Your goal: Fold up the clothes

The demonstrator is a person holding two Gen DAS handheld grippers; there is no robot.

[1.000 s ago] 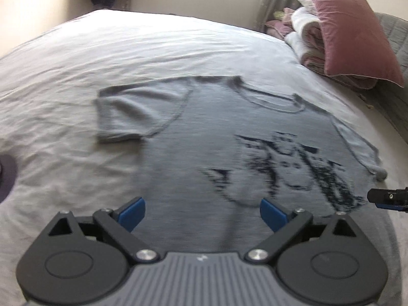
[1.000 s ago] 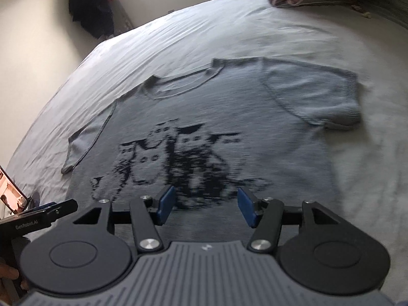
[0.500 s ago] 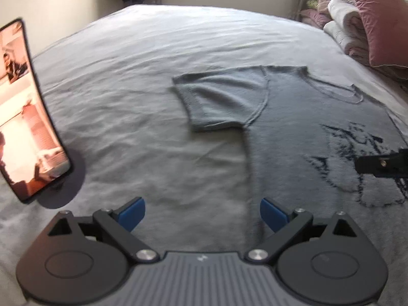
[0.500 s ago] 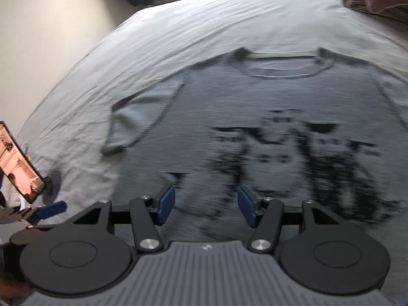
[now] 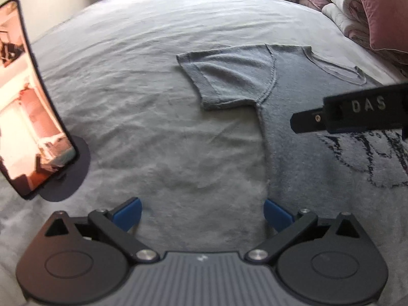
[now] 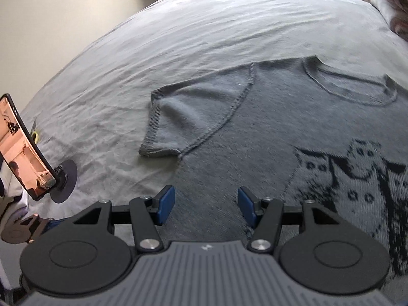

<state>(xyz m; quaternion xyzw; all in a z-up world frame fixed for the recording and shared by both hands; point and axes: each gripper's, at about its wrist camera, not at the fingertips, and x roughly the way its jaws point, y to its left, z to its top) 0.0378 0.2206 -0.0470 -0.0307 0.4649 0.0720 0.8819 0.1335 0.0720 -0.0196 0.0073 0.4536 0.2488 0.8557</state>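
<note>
A grey knitted short-sleeve T-shirt (image 5: pixel 301 117) with a black cat print lies flat, front up, on a grey bed sheet (image 5: pixel 142 97). It also shows in the right wrist view (image 6: pixel 293 127). Its left sleeve (image 6: pixel 193 117) is spread out. My left gripper (image 5: pixel 202 215) is open and empty, low over the sheet at the shirt's left side edge. My right gripper (image 6: pixel 206 207) is open and empty, just above the shirt body below the left sleeve. A black finger of the right gripper (image 5: pixel 352 112) crosses the left wrist view.
A phone on a round black stand (image 5: pixel 28 102) stands upright on the bed at the left, also in the right wrist view (image 6: pixel 28 150). A pink pillow and folded bedding (image 5: pixel 367 12) are piled at the far right. A beige wall rises behind.
Both grippers have swung left toward the shirt's left sleeve and side. The phone has come into view. The right gripper now reaches into the left wrist view.
</note>
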